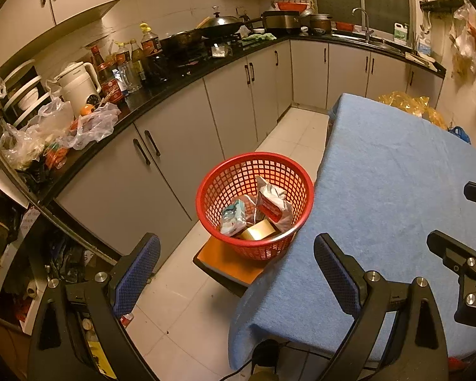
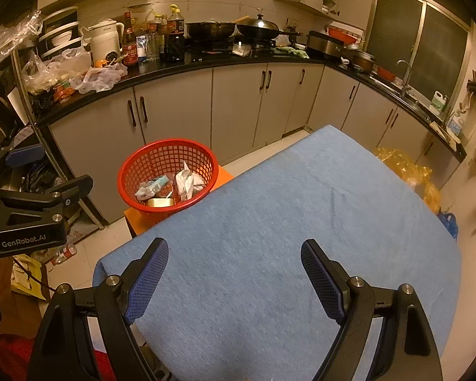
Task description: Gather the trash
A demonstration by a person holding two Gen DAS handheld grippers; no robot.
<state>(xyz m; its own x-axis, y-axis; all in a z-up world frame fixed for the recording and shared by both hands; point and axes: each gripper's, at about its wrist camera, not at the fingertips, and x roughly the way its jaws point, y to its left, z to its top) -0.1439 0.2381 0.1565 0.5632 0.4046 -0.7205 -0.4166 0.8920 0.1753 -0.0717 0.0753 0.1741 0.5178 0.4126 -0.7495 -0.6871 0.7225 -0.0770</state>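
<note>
The blue-clothed desk (image 2: pixel 285 222) shows no trash; wrappers sit in the red mesh basket (image 1: pixel 254 203) at its left. Both tongs, left tongs (image 1: pixel 236 273) and right tongs (image 2: pixel 234 277), gape wide and hold nothing, so the job looks done.

"GenRobot.AI" in white on the left gripper (image 2: pixel 47 171) body.
</note>
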